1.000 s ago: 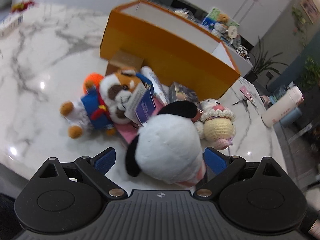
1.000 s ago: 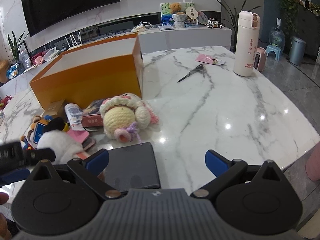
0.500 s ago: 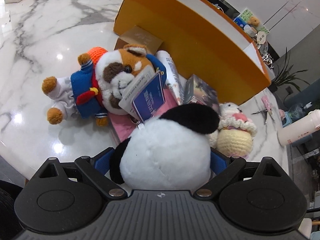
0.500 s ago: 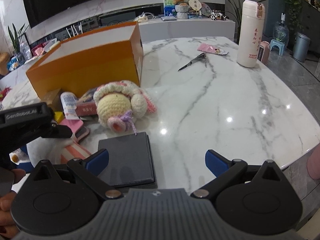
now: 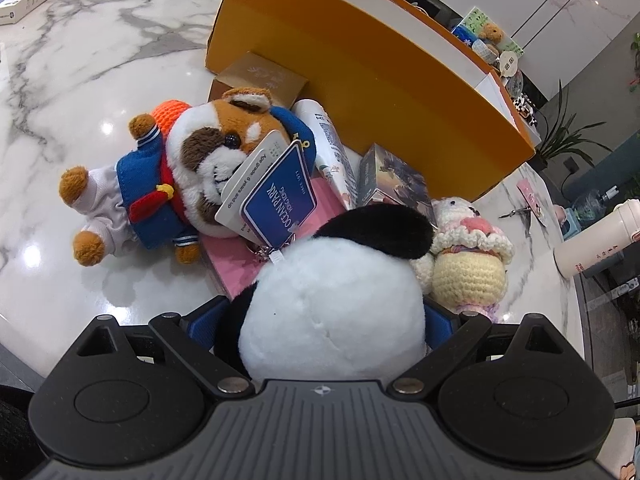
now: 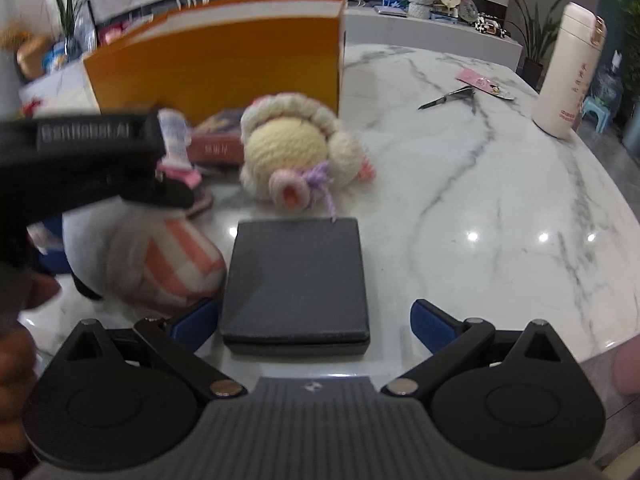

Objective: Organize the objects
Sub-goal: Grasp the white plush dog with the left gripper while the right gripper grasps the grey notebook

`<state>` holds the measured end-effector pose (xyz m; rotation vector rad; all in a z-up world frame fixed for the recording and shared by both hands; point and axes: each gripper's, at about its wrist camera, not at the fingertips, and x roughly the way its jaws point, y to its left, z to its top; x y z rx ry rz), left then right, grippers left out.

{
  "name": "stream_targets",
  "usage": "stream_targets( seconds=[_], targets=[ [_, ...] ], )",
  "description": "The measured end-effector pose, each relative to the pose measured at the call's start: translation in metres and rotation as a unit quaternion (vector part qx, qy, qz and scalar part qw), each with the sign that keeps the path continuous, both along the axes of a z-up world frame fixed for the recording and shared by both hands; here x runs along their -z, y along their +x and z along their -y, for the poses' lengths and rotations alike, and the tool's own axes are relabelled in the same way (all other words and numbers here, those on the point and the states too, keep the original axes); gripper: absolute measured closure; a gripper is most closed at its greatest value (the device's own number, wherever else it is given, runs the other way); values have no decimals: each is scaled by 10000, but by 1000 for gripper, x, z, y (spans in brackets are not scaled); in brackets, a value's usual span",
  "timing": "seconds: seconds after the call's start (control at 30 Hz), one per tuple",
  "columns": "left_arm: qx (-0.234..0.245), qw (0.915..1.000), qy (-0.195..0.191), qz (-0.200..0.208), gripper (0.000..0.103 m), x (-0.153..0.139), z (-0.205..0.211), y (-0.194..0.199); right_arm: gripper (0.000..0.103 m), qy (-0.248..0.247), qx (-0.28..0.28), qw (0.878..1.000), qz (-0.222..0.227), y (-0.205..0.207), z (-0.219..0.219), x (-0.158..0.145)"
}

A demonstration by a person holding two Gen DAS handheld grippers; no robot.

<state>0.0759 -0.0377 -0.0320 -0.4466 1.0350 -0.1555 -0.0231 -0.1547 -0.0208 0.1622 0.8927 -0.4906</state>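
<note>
A white plush with black ears (image 5: 332,300) sits between the fingers of my left gripper (image 5: 322,320), which stands open at full spread and straddles it. In the right wrist view the same plush (image 6: 160,264) shows a pink-striped body resting on the marble table (image 6: 480,200). My right gripper (image 6: 312,324) is open around the near end of a flat dark grey box (image 6: 296,280), with its left pad close to the box's edge. A brown dog plush in blue (image 5: 208,152) and a crochet doll (image 5: 468,264) lie in front of the orange box (image 5: 380,60).
A pink book (image 5: 232,256), a white tube (image 5: 332,152), a small printed box (image 5: 388,180) and a gold box (image 5: 260,76) crowd the orange box's wall. A tall white bottle (image 6: 568,72) and scissors (image 6: 448,98) are at the far right. A hand (image 6: 16,360) shows at the left edge.
My left gripper has pushed forward and down until the white plush fills the gap between its fingers. My right gripper has moved closer to the dark grey box.
</note>
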Motion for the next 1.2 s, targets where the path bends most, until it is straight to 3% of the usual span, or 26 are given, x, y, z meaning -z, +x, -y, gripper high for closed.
stream_targets(
  seconds=[0.6,0.63,0.67,0.7,0.73,1.2],
  targets=[
    [146,9998,-82,137,0,2,-3,-4,1,46,89,9999,-18,11,11,14],
    [163,9997,-90,146,0,2,-4,-4,3,42,69,10000,5,11,11,14],
    [179,9997,-109,158,0,2,-5,-4,10,10,40,10000,45,10,10,13],
    [203,9996,-117,172,1,1,-6,-5,24,-42,16,9999,109,9,9,11],
    [241,9995,-116,184,3,0,-6,-5,27,-83,16,9998,164,8,9,9],
    [692,9961,-57,548,12,-13,-14,-26,27,220,146,9979,596,-13,17,-6]
  ],
)
